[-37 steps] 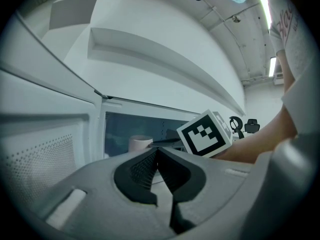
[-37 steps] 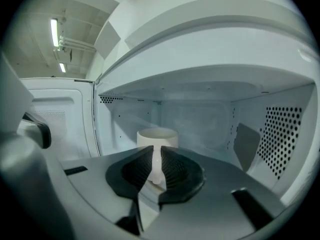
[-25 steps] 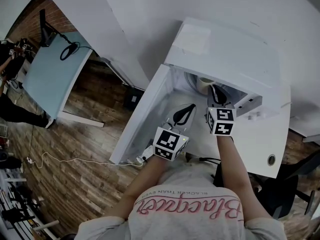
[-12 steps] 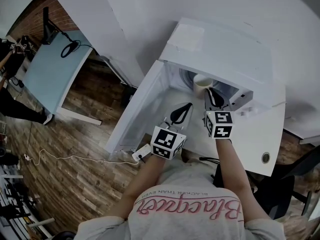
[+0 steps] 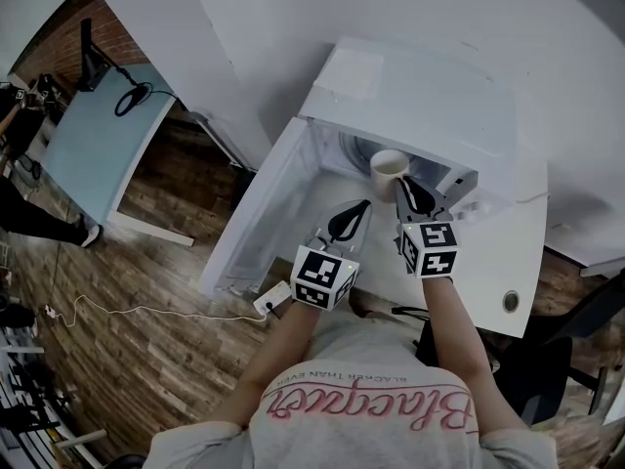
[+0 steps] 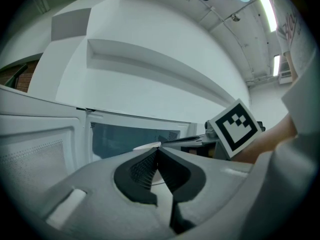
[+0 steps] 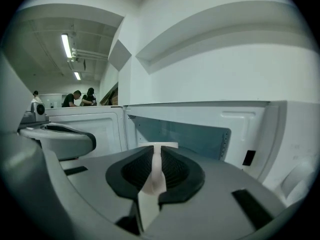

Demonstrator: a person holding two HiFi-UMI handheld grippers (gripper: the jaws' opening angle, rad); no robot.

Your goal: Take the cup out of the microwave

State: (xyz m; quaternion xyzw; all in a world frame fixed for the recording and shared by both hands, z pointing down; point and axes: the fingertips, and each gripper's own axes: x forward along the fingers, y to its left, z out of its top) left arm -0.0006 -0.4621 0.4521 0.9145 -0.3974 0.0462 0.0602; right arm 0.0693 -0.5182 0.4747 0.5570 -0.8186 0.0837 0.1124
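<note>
A pale cup [image 5: 389, 167] hangs at the mouth of the white microwave [image 5: 420, 96], whose door [image 5: 264, 203] swings open to the left. My right gripper [image 5: 402, 182] is shut on the cup's handle. In the right gripper view the handle [image 7: 156, 171] stands pinched between the dark pads, with the rim [image 7: 160, 145] just beyond and the microwave cavity [image 7: 185, 136] behind. My left gripper [image 5: 363, 206] is shut and empty, beside the right one in front of the opening. Its own view shows the closed pads [image 6: 150, 166] and the right gripper's marker cube [image 6: 234, 129].
The microwave stands on a white desk [image 5: 488, 262] with a round cable hole [image 5: 511, 301]. A power strip [image 5: 273, 298] and a cable [image 5: 127, 311] lie on the wooden floor below. A light blue table [image 5: 98, 145] is far left, a dark chair [image 5: 576, 360] right.
The right gripper has drawn back toward me with the cup, which has come from deep inside the cavity to its mouth. The left gripper stays shut, shifted only slightly.
</note>
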